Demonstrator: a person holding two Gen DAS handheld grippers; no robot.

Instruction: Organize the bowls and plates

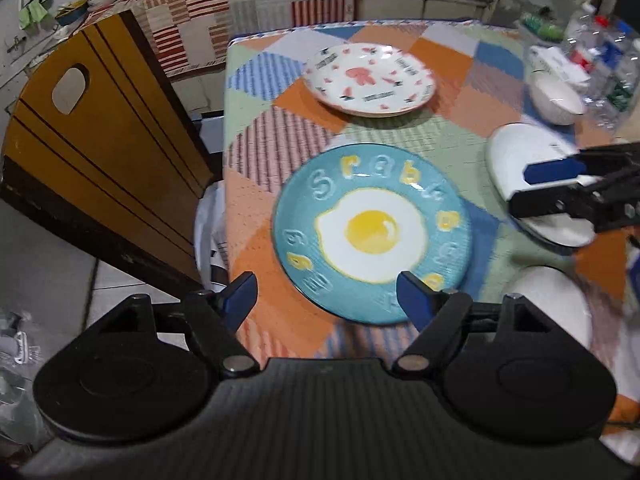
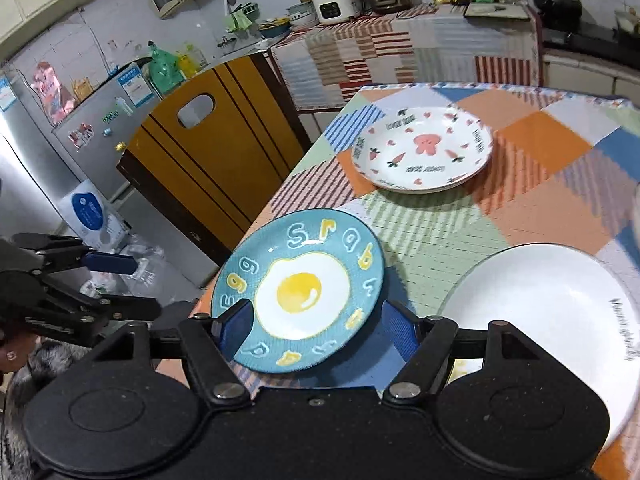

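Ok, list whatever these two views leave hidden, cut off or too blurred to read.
- Left wrist view: white bowl and clear bottles at the right edge are motion-blurred; labels unreadable.
- Left wrist view: right gripper covers part of a white dish.
- Right wrist view: white plate is cut by the right edge; its rim lettering is blurred.

Egg plate point(image 1: 372, 236) near table point(image 1: 440, 148) edge, carrot plate point(image 1: 370, 80) behind it
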